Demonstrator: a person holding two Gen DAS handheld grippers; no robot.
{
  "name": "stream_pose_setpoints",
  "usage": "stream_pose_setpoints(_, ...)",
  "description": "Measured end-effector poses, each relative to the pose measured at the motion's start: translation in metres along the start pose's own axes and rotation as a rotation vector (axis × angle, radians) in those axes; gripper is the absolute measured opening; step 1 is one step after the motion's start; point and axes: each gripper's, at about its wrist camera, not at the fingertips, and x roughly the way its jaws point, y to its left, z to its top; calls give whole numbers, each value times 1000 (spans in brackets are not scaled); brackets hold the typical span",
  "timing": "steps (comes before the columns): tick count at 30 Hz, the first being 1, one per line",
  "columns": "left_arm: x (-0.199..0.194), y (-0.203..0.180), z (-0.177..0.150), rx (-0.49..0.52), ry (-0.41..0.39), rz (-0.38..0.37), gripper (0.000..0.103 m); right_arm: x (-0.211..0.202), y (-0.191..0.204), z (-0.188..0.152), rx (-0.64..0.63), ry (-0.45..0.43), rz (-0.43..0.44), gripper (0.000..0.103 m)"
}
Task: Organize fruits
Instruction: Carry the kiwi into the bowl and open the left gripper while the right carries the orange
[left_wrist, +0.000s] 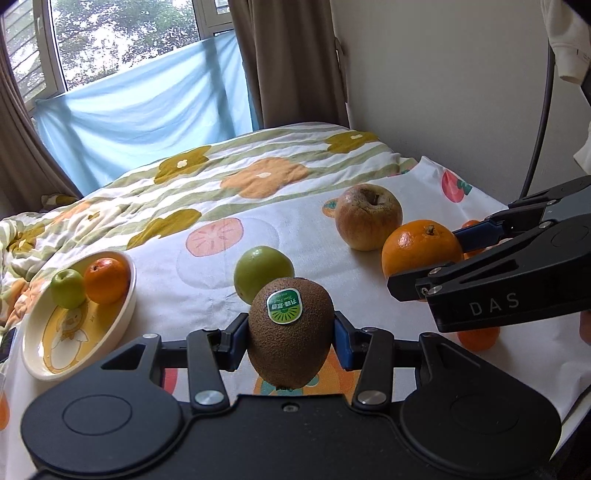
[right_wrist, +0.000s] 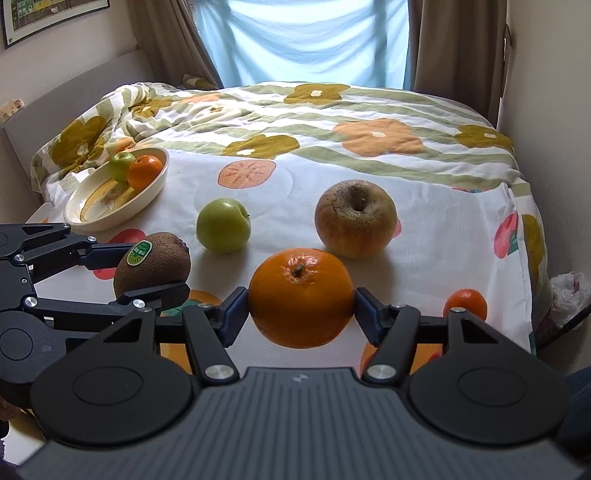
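Left wrist: left tool (left_wrist: 290, 341) clamps a kiwi (left_wrist: 290, 336) between both pads, lifted off the bed (left_wrist: 207, 258). Green apple (left_wrist: 263, 272) just behind the kiwi, plate (left_wrist: 79, 349) ahead-left with a small apple and an orange in it.

Right wrist: right tool (right_wrist: 301, 314) grips an orange (right_wrist: 301, 297) at its sides. Ahead: brown apple (right_wrist: 355, 218); mandarin (right_wrist: 465, 303) just right of the tool.
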Motion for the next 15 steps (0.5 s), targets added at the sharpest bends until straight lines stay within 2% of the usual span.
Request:
stream_pose_setpoints(6,-30,20,5,-67,-11,46,51,-17,23,17,-28,2,22,77)
stream_pose_setpoints(15,-61,79,3,-137,-24,123,51,-22,73,43,-50,3,71,77)
